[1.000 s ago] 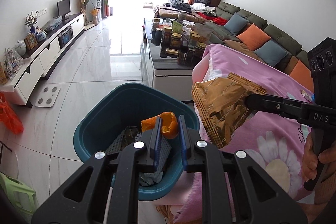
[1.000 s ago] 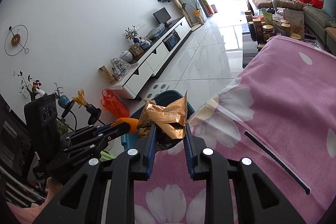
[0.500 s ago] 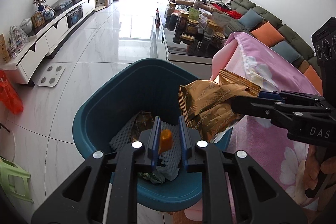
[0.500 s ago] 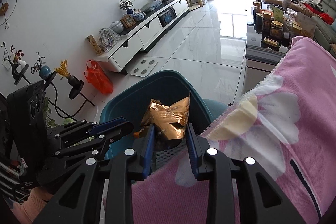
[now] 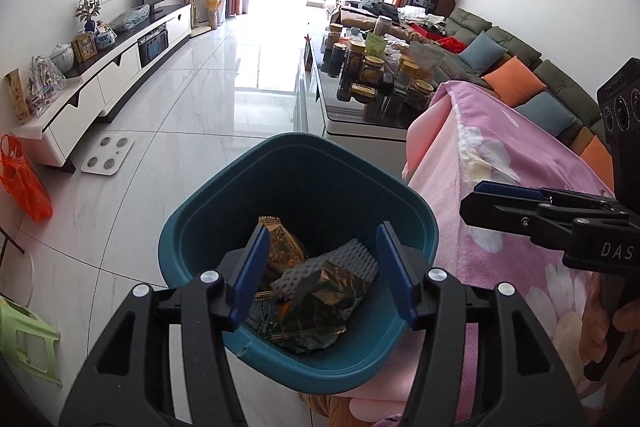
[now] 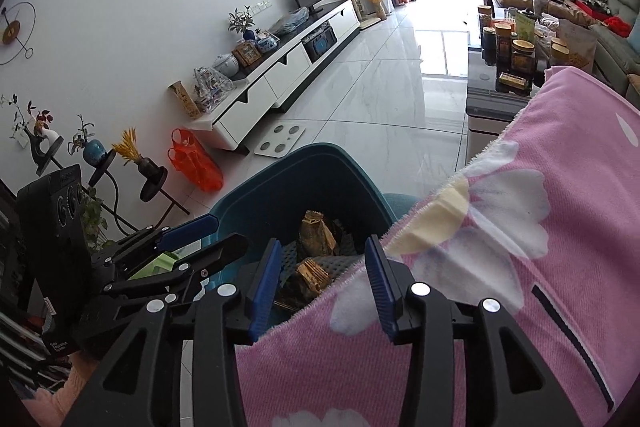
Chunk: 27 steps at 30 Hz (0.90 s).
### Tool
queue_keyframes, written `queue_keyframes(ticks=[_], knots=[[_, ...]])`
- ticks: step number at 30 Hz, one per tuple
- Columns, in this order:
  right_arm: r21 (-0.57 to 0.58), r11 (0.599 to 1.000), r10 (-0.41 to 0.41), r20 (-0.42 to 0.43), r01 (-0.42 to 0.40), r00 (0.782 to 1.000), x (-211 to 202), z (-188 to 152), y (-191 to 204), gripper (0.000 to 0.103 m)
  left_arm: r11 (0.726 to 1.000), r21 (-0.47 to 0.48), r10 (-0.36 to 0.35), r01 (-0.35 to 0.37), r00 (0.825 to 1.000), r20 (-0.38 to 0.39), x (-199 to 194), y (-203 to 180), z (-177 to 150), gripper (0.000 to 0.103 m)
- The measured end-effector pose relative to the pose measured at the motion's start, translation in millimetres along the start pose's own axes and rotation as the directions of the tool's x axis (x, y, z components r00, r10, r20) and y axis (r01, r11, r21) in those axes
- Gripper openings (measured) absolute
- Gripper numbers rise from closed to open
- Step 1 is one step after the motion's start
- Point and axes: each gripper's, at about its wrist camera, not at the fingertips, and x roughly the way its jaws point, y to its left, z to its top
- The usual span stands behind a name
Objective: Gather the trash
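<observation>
A teal trash bin (image 5: 200,227) stands on the floor beside the pink blanket; it also shows in the right wrist view (image 6: 280,183). Inside lie gold snack wrappers (image 5: 320,307), grey foam netting (image 5: 352,259) and a bit of orange peel (image 5: 283,309). My left gripper (image 5: 322,275) is open and empty just above the bin. My right gripper (image 6: 320,287) is open and empty at the bin's edge, over the blanket; it shows at the right of the left wrist view (image 5: 500,203). The wrappers also show in the right wrist view (image 6: 316,239).
A pink flowered blanket (image 5: 500,187) covers the surface to the right of the bin. A coffee table with jars (image 5: 372,83) stands beyond. A white scale (image 5: 107,157), an orange bag (image 5: 26,183) and a green stool (image 5: 24,335) are on the tiled floor at left.
Both grippers opened. The orange peel dropped from the left one and the gold wrapper from the right one; both now lie in the bin.
</observation>
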Motion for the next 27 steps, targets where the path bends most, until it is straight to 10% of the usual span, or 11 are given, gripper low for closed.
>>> queue_keyframes(ticks=[12, 27], knots=[[0.014, 0.987, -0.160, 0.263, 0.162, 0.951, -107, -46, -26, 0.086, 0.995, 0.097, -0.051, 0.032, 0.979, 0.196, -72, -62, -15, 0.098], [0.197, 0.845, -0.526, 0.471, 0.497, 0.708, -203, -142, -67, 0.096, 0.971, 0.226, -0.156, 0.076, 0.921, 0.358, -110, -183, -51, 0.098]])
